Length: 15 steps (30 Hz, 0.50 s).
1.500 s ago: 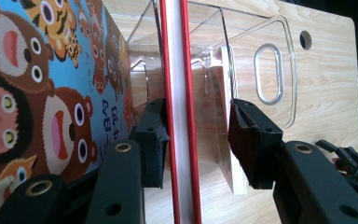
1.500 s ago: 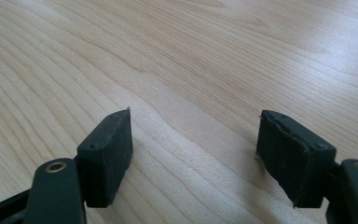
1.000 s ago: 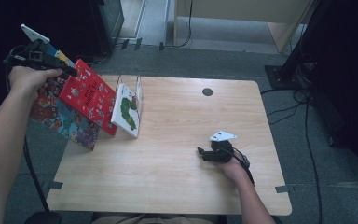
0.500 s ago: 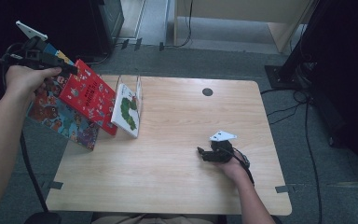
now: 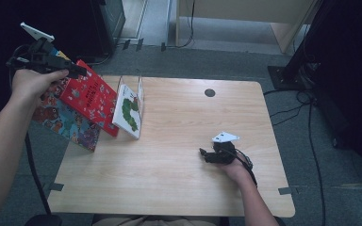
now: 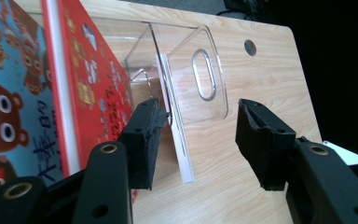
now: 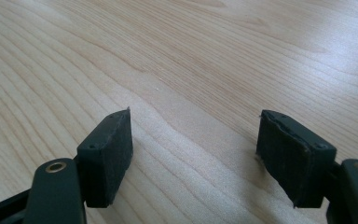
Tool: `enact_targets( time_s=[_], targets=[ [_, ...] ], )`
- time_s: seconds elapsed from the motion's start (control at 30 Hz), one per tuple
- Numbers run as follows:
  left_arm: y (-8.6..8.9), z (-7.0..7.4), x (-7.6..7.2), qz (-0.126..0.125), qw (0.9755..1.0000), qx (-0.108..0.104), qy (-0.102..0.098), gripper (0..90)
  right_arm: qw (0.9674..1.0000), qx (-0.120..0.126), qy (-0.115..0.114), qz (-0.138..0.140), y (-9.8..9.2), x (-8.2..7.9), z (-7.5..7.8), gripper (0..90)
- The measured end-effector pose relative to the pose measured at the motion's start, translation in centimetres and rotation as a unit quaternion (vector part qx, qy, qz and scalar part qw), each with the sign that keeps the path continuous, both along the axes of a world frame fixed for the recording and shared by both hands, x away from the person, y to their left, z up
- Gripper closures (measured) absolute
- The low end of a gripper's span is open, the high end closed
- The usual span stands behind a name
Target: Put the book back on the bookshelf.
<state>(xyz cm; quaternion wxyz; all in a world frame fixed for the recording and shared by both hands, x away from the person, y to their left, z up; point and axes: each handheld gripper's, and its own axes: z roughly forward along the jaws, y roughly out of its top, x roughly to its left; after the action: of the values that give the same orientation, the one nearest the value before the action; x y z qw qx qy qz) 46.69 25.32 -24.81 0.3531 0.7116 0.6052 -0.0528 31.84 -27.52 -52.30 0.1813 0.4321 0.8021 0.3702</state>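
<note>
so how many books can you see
3: a blue bear book leftmost, a red book leaning on it, a caterpillar book in the clear stand. More may be hidden.

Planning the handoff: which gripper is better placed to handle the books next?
Left. The left gripper is open right by the red book and clear stand; its jaws have just been opening. The right gripper rests open on bare table, well away.

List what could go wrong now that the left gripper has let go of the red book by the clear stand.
1. The red picture book leans tilted against the clear plastic book stand, overhanging the wooden table edge; it might slide off.
2. The left gripper, whose jaws have just been opening with nothing between them, sits close and could nudge it.
3. The blue bear book behind also hangs past the edge.
</note>
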Motion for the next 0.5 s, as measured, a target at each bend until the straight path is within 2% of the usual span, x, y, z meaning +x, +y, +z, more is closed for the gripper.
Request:
enact_targets(
  time_s=[0.07, 0.3, 0.43, 0.5],
  targets=[
    [-0.3, -0.2, -0.3, -0.008, 1.0000, 0.003, -0.001, 50.0, 1.0000, -0.001, 0.000, 0.001, 0.0, 0.0, 0.0, 26.2],
    [-1.9, -1.3, -1.6, -0.033, 0.9994, -0.011, -0.005, 49.1, 1.0000, 0.000, 0.001, 0.002, 0.0, 0.0, 0.0, 26.1],
    [-2.7, -1.8, -2.5, -0.043, 0.9987, -0.018, -0.021, 48.8, 1.0000, 0.000, 0.001, 0.002, 0.0, 0.0, 0.0, 26.1],
    [-3.1, -2.2, -2.9, -0.052, 0.9982, -0.020, -0.021, 48.6, 1.0000, 0.000, 0.001, 0.002, 0.0, 0.0, 0.0, 26.1]
  ],
)
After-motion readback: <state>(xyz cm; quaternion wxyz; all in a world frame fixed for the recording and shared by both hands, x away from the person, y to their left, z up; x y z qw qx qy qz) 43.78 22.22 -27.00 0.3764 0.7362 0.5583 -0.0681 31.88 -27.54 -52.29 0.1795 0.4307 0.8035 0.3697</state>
